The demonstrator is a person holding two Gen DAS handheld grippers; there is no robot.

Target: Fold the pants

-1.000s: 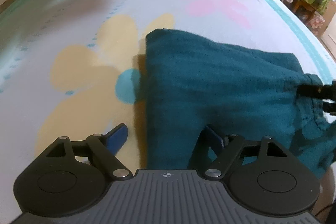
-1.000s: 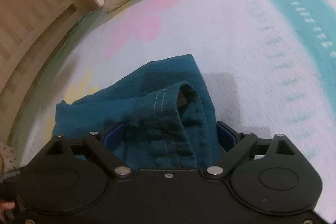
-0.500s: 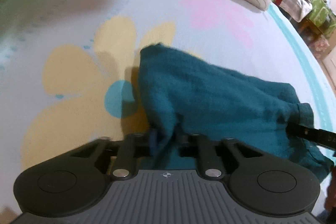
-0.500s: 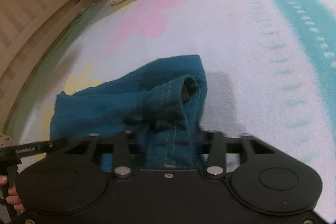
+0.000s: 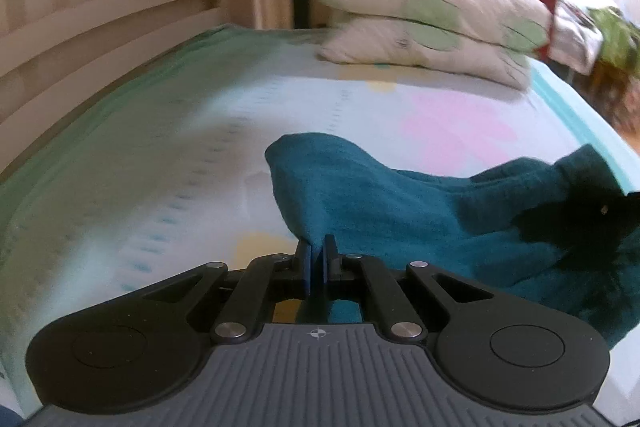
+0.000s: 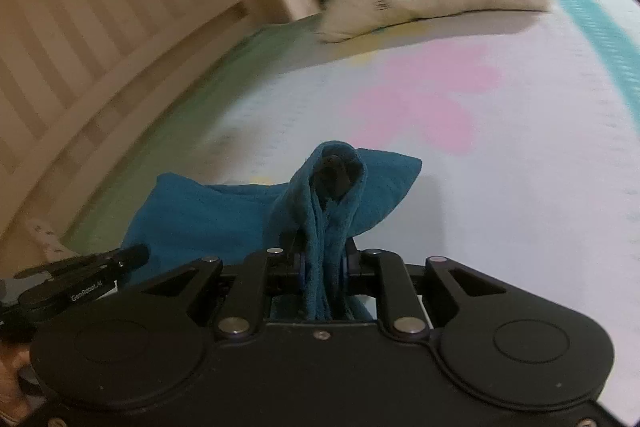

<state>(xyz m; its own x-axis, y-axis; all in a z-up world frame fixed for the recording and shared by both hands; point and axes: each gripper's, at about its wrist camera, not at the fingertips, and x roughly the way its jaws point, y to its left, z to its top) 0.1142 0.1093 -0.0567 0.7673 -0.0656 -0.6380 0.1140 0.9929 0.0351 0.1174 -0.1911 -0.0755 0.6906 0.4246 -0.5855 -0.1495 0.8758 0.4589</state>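
Observation:
The teal pants [image 5: 400,203] hang lifted above the flowered bed sheet [image 5: 160,163]. My left gripper [image 5: 317,251] is shut on one edge of the cloth, which rises in a fold just past the fingers. My right gripper [image 6: 323,259] is shut on the bunched, stitched end of the pants [image 6: 208,215], which loops up over its fingers. The right gripper shows as a dark blurred shape at the right of the left wrist view [image 5: 576,223]. The left gripper shows at the lower left of the right wrist view [image 6: 80,287].
Two stacked leaf-print pillows [image 5: 432,27] lie at the head of the bed. A wooden slatted bed frame [image 6: 80,39] runs along the left side. Clutter and a red item [image 5: 580,23] sit past the bed's far right corner.
Both grippers have gone from open to shut on the pants and lifted them off the sheet. Both views now tilt up toward the pillows and the bed frame.

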